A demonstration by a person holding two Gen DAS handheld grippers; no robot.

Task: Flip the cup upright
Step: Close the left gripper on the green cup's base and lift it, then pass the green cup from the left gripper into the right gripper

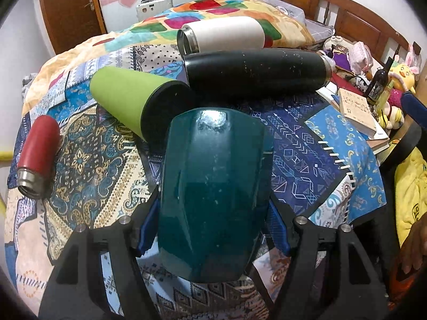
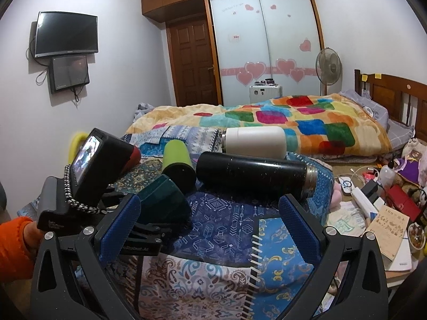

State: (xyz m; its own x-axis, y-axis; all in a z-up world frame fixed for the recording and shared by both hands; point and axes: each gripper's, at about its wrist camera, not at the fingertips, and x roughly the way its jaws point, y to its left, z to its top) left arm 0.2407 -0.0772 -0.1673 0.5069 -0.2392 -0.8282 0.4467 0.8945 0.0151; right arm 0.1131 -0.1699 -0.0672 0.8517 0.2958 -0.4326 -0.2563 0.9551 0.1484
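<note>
A dark teal cup (image 1: 213,194) fills the middle of the left wrist view, its base pointing away from me. My left gripper (image 1: 213,229) is shut on the teal cup, a blue pad on each side of it. In the right wrist view the teal cup (image 2: 162,200) shows tilted in the left gripper's hold at left, over the patterned cloth (image 2: 226,213). My right gripper (image 2: 208,226) is open and empty, low above the cloth, to the right of the cup.
Lying on the cloth are a green cup (image 1: 133,98), a black flask (image 1: 256,72), a white flask (image 1: 221,37) and a red flask (image 1: 37,154). A spiral notebook (image 2: 267,261) lies by the right gripper. Books and clutter (image 2: 387,226) sit at right.
</note>
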